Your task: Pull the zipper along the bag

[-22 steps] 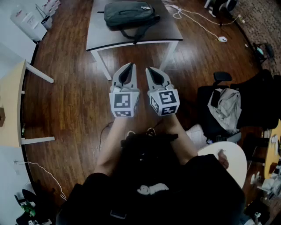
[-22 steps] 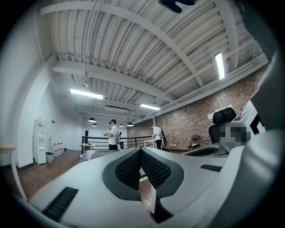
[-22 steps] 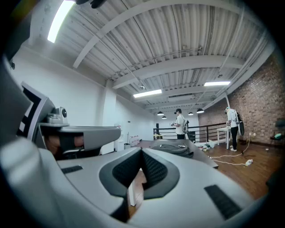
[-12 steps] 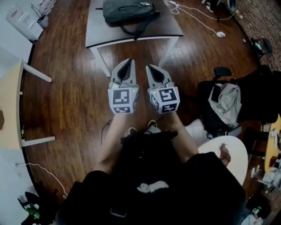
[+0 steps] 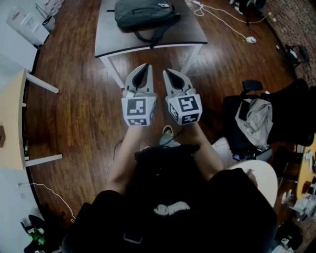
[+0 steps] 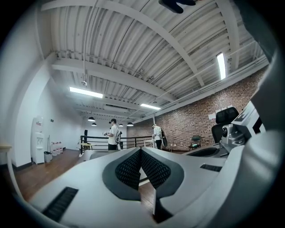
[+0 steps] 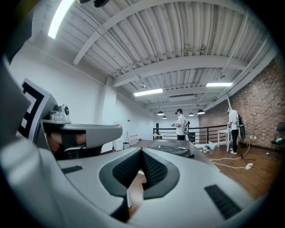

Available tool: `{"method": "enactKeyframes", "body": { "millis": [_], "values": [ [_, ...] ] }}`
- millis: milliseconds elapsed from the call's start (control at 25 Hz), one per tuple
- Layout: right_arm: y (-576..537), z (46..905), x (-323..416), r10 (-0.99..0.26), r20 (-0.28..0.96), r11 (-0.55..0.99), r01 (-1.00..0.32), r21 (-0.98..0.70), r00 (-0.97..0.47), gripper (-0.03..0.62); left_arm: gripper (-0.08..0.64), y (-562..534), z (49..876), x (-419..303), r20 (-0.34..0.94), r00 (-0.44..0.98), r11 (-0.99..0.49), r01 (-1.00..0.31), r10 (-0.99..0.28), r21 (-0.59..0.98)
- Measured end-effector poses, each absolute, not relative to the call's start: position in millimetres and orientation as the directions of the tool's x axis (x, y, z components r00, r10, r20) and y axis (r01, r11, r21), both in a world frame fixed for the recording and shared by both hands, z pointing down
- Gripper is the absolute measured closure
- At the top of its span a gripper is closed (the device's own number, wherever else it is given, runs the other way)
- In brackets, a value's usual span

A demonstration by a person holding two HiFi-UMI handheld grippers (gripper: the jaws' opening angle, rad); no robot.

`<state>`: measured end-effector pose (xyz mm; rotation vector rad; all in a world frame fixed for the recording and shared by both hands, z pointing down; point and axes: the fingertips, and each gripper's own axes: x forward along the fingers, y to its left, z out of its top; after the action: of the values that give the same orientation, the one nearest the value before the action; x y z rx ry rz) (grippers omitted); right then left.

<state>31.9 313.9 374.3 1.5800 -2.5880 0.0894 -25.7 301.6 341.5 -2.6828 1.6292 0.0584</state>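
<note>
Compared with the earlier head views: left gripper (image 5: 142, 73) and right gripper (image 5: 171, 76) carried slightly forward, tips nearer the near edge of the tabletop (image 5: 185, 34). One shoe (image 5: 168, 132) advanced beneath the forearms. The bag (image 5: 145, 14) unmoved on the table, but closer to the top of the frame. Jaws of both grippers together then and now.

Position: both grippers side by side over the wooden floor (image 5: 74, 99), just short of the middle of the near edge, touching neither the table nor each other. Marker cubes (image 5: 138, 109) turned up toward the camera.

Left gripper view: ribbed pads (image 6: 129, 169) closed tip to tip, nothing between them. Right gripper view: pads (image 7: 153, 169) likewise pressed together and empty.

Task object: dark grey bag lying on the far part of the tabletop, well apart from both grippers. A strap (image 5: 155, 35) trailing toward the near edge. Same bag (image 7: 171, 149) seen low beyond the closed tips in the right gripper view.

Hidden or unclear: far edge and far corners of the tabletop cut off by the top of the frame, along with the bag's far side. Zipper too small to make out in any view. Hands concealed behind the cubes. Two standing persons (image 7: 180, 122) by a railing, small and indistinct.
</note>
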Motion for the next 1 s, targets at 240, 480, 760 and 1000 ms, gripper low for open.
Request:
{"method": "enactKeyframes", "body": {
  "millis": [240,480,760,1000],
  "values": [
    [276.5,377.5,47.7,-0.866,0.115,0.489,-0.872,-0.004,-0.486,0.572,0.562,264.6,345.1,-8.1,-0.026,0.432,-0.432,-0.902,-0.901,0.011],
    [245.0,377.1,59.0,-0.854,0.103,0.513,-0.858,-0.001,-0.511,0.572,0.563,235.3,346.6,3.6,-0.015,0.403,-0.403,-0.915,-0.915,0.006],
    [220.6,383.2,72.3,-0.842,0.093,0.532,-0.846,-0.031,-0.532,0.574,0.563,212.2,351.7,16.2,-0.001,0.377,-0.377,-0.926,-0.926,-0.012],
    [211.4,382.8,73.5,-0.827,0.094,0.553,-0.832,-0.040,-0.554,0.572,0.563,204.5,346.6,16.2,0.001,0.349,-0.349,-0.937,-0.937,-0.017]
  ]
}}
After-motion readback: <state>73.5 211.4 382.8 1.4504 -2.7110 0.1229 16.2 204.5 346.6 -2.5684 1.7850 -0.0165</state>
